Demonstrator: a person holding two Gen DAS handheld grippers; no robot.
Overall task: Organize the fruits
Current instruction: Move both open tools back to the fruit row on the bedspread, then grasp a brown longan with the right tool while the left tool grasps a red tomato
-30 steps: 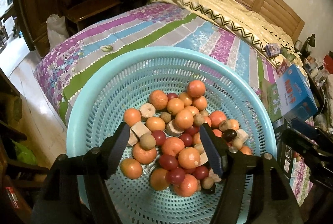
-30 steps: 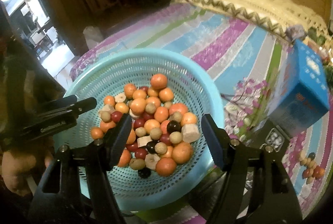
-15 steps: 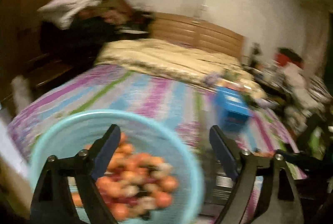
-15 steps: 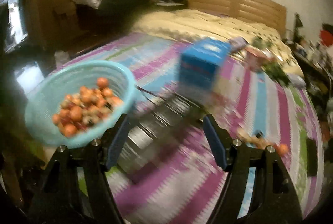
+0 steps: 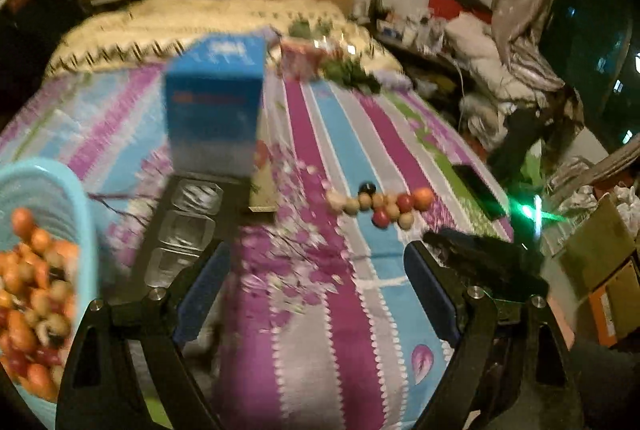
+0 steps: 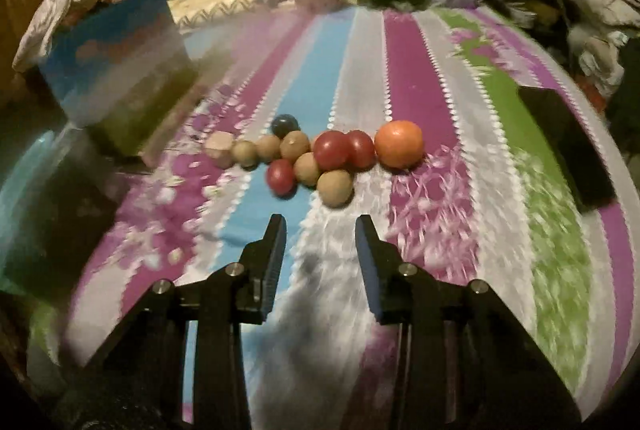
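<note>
Narrowing with nothing between its jaws, the right gripper (image 6: 320,226) pointed at a row of fruits (image 6: 320,152) lying just ahead on the striped bedspread (image 6: 404,70), apart from the fingertips. The left gripper (image 5: 316,262) was spread wide and empty; the same fruits lay well ahead of it, a turquoise basket (image 5: 86,230) of fruit at its left
</note>
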